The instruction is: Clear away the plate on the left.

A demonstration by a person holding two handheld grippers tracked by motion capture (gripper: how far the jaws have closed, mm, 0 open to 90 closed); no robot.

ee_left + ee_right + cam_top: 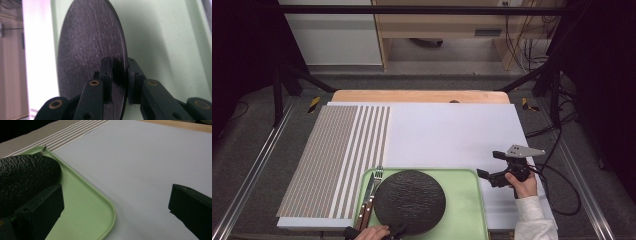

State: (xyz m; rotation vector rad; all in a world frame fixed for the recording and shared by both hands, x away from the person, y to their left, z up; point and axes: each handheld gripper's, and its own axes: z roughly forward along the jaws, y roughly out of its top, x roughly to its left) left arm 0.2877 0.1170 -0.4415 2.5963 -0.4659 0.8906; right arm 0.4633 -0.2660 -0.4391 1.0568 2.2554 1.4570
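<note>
Where the high view looks down on the counter (452, 135), we note a white sheet over it, a striped mat (337, 160) at left and a green tray (467, 210) at the near edge. A round black plate (410, 201) lies on the tray. A fork (377, 175) and a knife (369, 186) with wooden handles sit just beside the plate's left rim. Our left hand (372, 233) enters at the bottom edge by the plate's near rim, with dark parts of its gripper beside it. Our right hand (526, 186) holds the right gripper (487, 177) above the white sheet, just beside the tray's right rim.

Left gripper view: the left gripper (119, 82) has its jaws closed narrow on the plate's (90, 50) edge, one jaw on each face. Green tray (155, 37) surface lies behind.

Right gripper view: the right gripper (116, 202) stands wide, nothing between the jaws. The tray's (87, 202) corner and the white sheet lie between them; the plate (22, 177) shows at left.
</note>
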